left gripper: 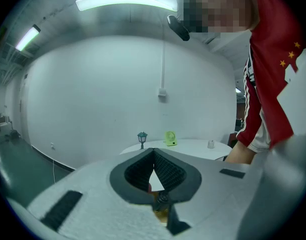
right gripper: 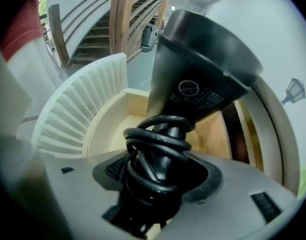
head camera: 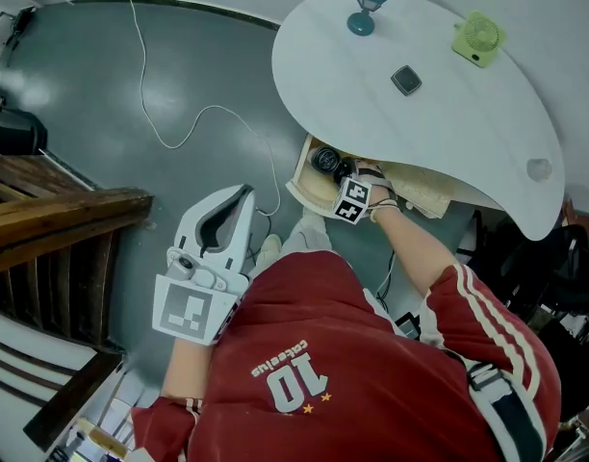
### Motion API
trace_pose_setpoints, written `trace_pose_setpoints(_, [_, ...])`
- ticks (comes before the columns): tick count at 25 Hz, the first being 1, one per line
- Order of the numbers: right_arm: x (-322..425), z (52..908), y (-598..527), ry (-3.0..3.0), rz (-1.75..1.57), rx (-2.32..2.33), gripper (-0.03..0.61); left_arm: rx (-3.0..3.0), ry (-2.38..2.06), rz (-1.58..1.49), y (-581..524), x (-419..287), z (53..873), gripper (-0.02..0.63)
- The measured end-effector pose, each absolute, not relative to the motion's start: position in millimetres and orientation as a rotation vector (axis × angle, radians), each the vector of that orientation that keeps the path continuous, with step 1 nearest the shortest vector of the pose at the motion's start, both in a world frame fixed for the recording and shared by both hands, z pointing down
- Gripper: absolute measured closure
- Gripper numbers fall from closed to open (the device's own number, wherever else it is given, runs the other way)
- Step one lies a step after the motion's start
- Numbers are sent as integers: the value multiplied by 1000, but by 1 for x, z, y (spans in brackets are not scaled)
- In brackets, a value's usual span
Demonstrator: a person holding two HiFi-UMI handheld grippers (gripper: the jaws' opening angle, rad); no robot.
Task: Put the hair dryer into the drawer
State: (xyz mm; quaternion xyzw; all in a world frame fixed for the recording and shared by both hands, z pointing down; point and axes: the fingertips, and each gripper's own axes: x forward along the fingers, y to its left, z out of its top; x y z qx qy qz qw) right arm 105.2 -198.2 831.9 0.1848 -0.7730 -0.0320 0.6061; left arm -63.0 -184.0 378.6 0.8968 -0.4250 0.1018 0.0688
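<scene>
The black hair dryer has its cord wound round the handle, and my right gripper is shut on that handle. It points steeply down with the nozzle over the open wooden drawer. In the head view the hair dryer hangs in the right gripper above the drawer, which juts out from under the white table. My left gripper is held away from the drawer at the lower left. Its jaws meet at the tips with nothing between them, as the left gripper shows in its own view.
On the table stand a small teal lamp, a green fan and a small dark square object. A white cable runs over the grey floor. A wooden staircase is at the left.
</scene>
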Motion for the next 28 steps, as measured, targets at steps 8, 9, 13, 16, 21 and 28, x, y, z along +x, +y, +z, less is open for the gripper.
trace_pose_setpoints(8, [109,851,-208,-1704,-57,433,307,2651,-1277,342,-180,-68,387,615])
trace_pose_setpoints(9, [110,853,-210,-1686,-56,438,307,2652,-1279,343,-180,-69,387,615])
trace_pose_setpoints(13, [116,867,-214,-1618,-32,440,304,2603,-1262,386,-176,-69,394,615])
trace_pose_setpoints(16, [122,877,-214,-1571,-4,421,302,2589,-1258,400,-174,-68,396,615])
trace_pose_setpoints(21, [124,886,-218,-1543,58,448,301,2606,-1276,411,-173,-73,399,615])
trace_pose_setpoints(28, [123,897,-209,-1558,134,419,272,2571,-1270,415,-173,-73,405,615])
